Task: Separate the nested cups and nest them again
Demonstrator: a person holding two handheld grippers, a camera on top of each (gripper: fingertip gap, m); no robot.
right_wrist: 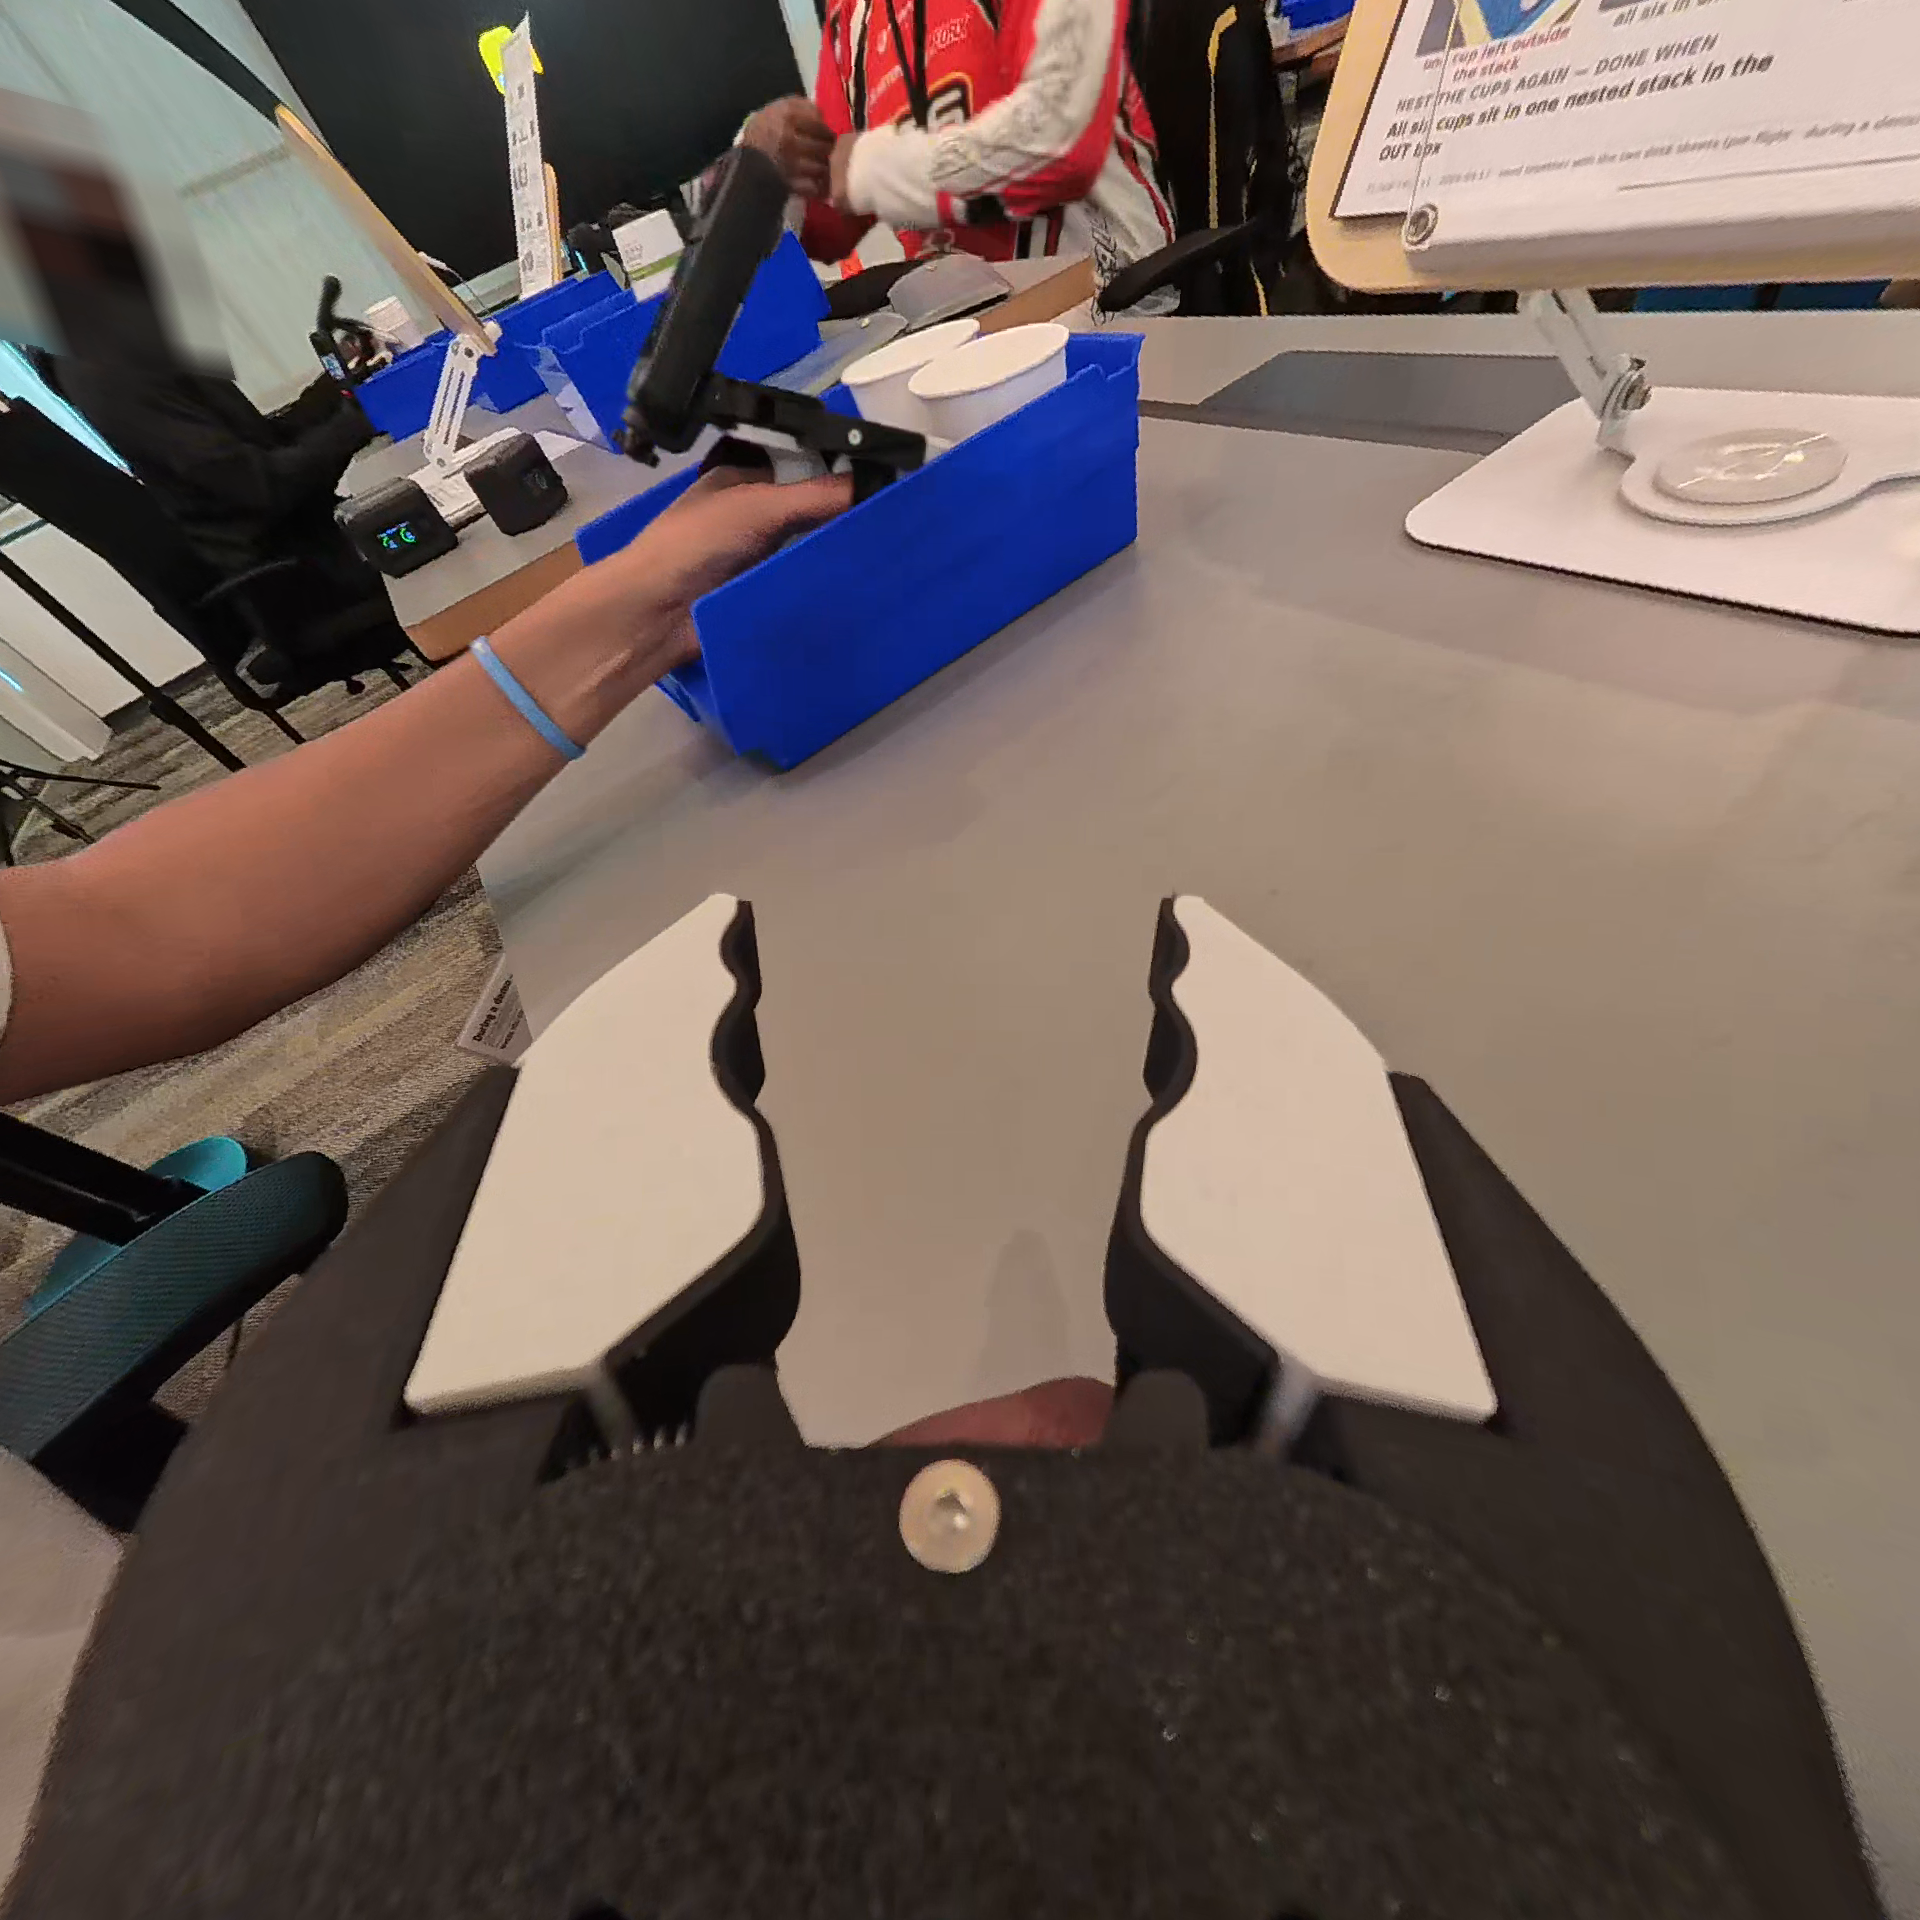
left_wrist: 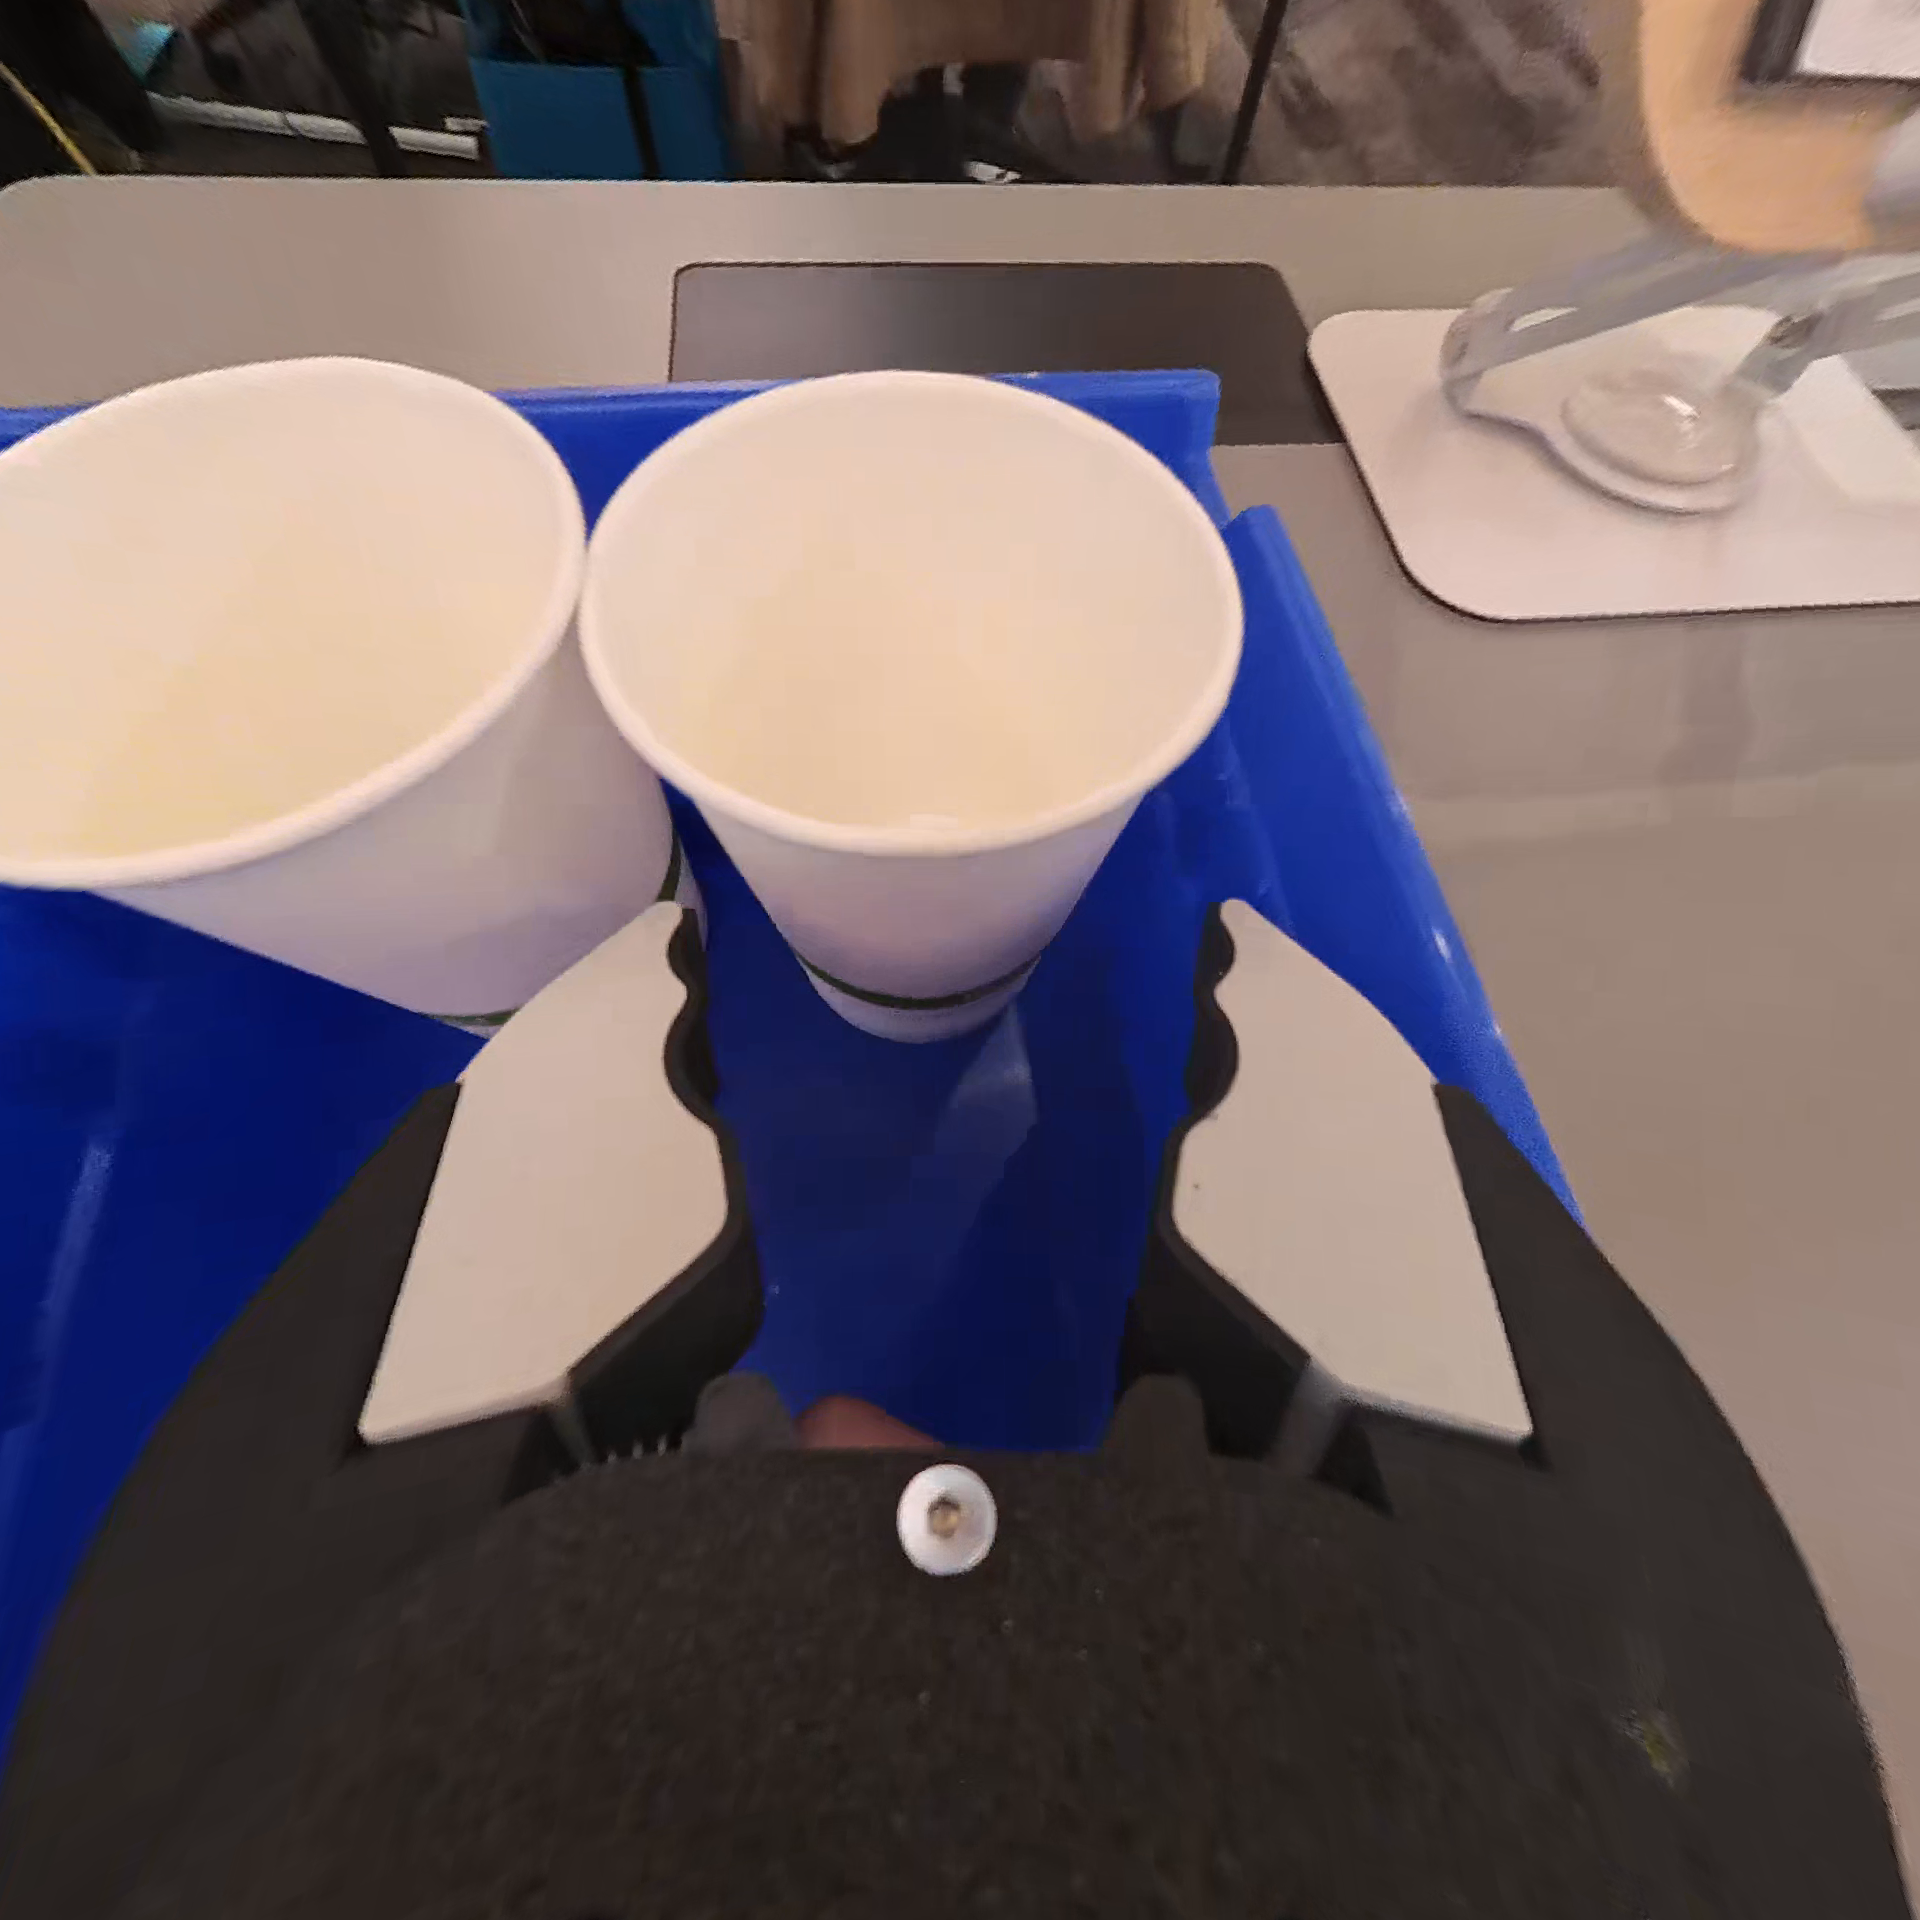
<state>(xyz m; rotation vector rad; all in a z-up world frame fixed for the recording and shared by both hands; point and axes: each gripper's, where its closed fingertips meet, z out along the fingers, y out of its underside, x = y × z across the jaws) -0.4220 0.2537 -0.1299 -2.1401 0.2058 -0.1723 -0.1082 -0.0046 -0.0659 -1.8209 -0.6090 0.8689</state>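
**Q:** Status of the cups?

**A:** Two white paper cups stand upright in the blue bin (left_wrist: 1299,665), rims touching. The right-hand cup (left_wrist: 914,665) sits just ahead of my left gripper (left_wrist: 951,997); the left-hand cup (left_wrist: 270,644) is partly out of frame. Whether either one holds more cups nested inside, I cannot tell; both interiors look plain.

**Q:** State of the tongs?

**A:** Left gripper: jaws spread wide, holding nothing, poised over the bin with the right-hand cup's base between the fingertips but not touched. Right gripper (right_wrist: 956,997): jaws also apart and empty, hovering over the bare grey table (right_wrist: 1351,831), well apart from the bin.

**Q:** Progress?

**A:** I judge separation at least partly done, since two cups stand side by side. Re-nesting remains: one cup must be lifted and seated inside the other. The right-hand cup is the nearest candidate for my left gripper.
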